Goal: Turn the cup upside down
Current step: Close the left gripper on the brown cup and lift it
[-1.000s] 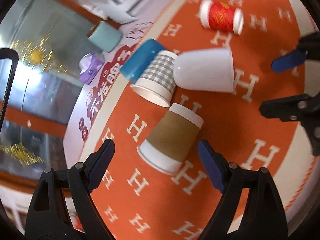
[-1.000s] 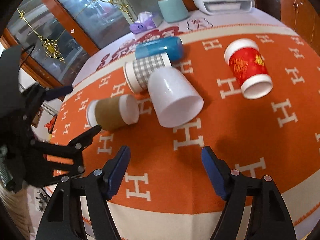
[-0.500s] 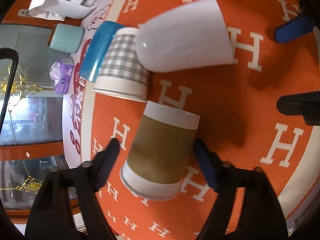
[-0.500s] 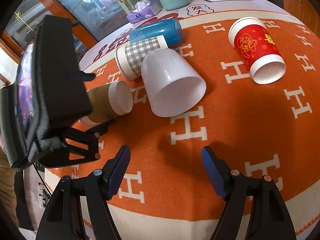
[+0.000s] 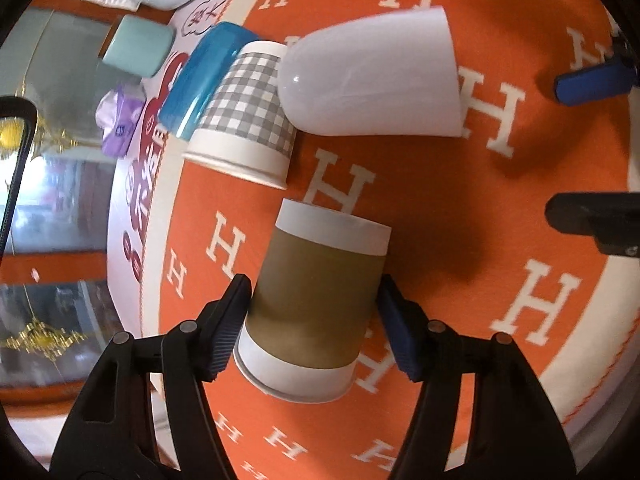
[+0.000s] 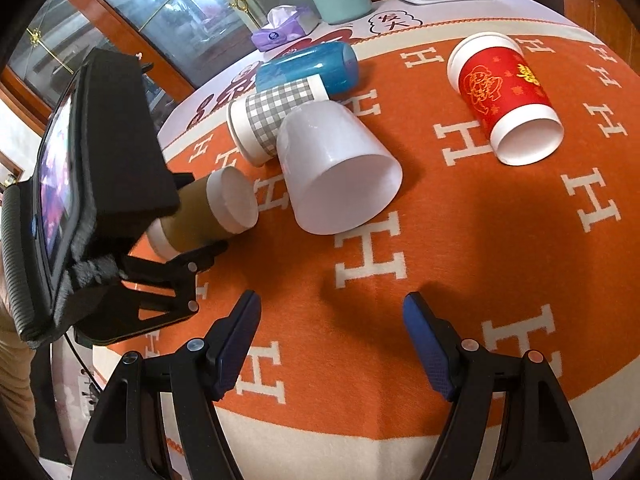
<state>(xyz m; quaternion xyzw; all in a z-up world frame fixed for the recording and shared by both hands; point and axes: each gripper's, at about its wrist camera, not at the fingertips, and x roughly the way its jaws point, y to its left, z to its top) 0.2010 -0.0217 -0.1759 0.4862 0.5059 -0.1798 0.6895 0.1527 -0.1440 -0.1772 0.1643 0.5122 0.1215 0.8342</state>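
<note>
An orange H-patterned tablecloth (image 6: pixel 460 248) covers the table, glass cabinet doors behind; my left claw (image 5: pixel 314 320) has a pad on each flank of the brown cup (image 5: pixel 316 300), which lies on its side near the cloth's edge; my right claw (image 6: pixel 332 344) hangs spread over bare cloth, holding nothing; the right view hides the cup's mouth behind my left rig but shows its base; the red cup (image 6: pixel 504 100) is cut off in the left view.
</note>
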